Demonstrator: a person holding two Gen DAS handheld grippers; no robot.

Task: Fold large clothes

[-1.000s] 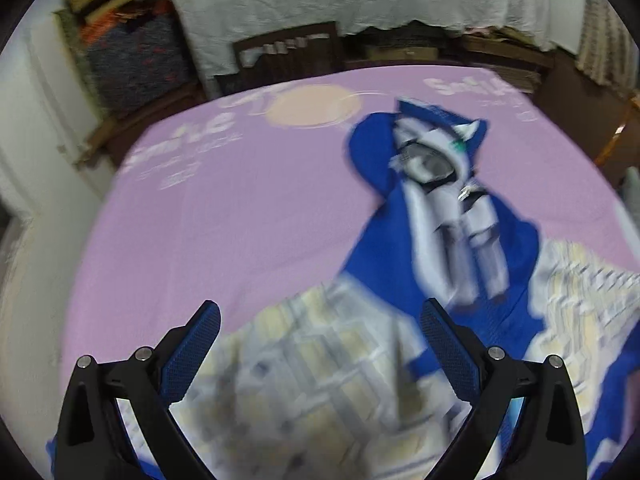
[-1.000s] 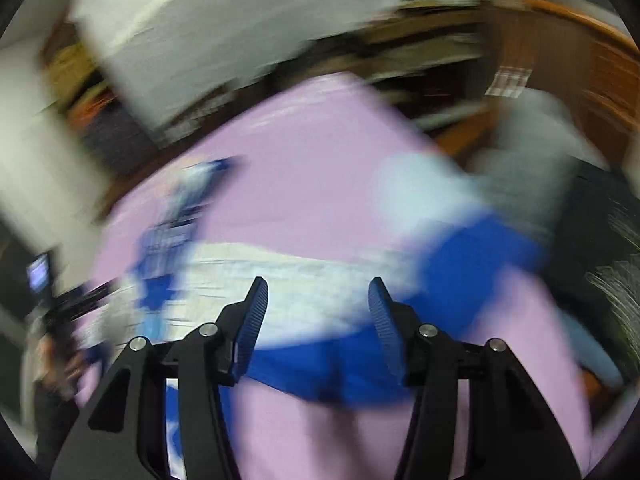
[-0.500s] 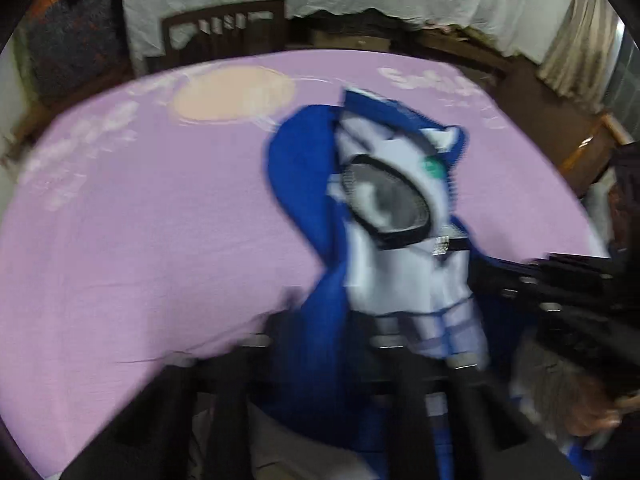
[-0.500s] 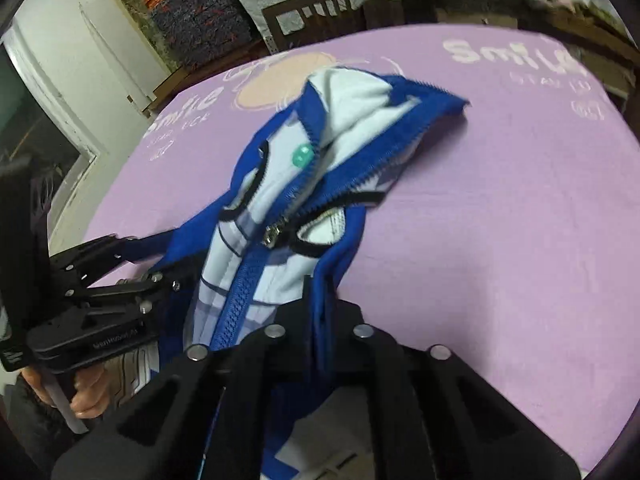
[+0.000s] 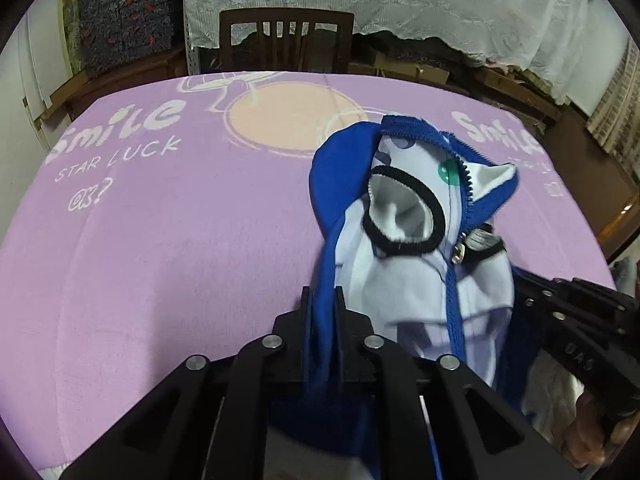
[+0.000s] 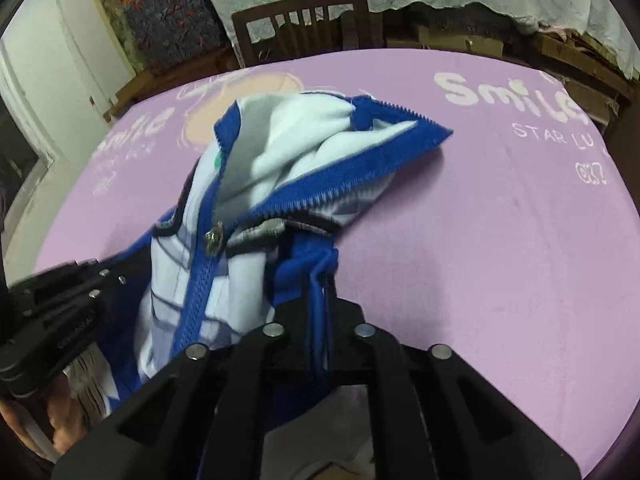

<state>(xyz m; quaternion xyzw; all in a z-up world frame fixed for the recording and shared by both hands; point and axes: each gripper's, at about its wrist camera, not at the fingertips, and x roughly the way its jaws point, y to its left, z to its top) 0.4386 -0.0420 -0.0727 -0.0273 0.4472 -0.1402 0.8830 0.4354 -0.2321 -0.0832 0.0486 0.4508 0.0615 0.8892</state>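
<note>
Gripping folds of blue cloth, both black two-finger tongs hold a blue-and-white zip-up fleece jacket (image 5: 416, 264) over a lilac printed bedsheet (image 5: 160, 240). The left gripper (image 5: 322, 300) pinches the blue fabric along the jacket's left edge, while the right gripper (image 6: 320, 284) bites a bunched blue fold on its right edge; each pair of jaws has just eased a touch wider, yet cloth remains pressed between the pads. The jacket lies right of centre on the sheet in the left wrist view, its near end gathered at the tongs and its far end resting on the sheet. Its long axis runs from near to far, following the half-open blue zipper (image 6: 200, 300), with the pointed zip-edged end, seemingly a collar or hood, aimed at the dark wooden chair (image 5: 286, 40) at the far side. Doing this step well likely means drawing the two grips apart evenly so the body spreads flat, keeping the zipper line straight and the pinches firm before any fold is laid.
</note>
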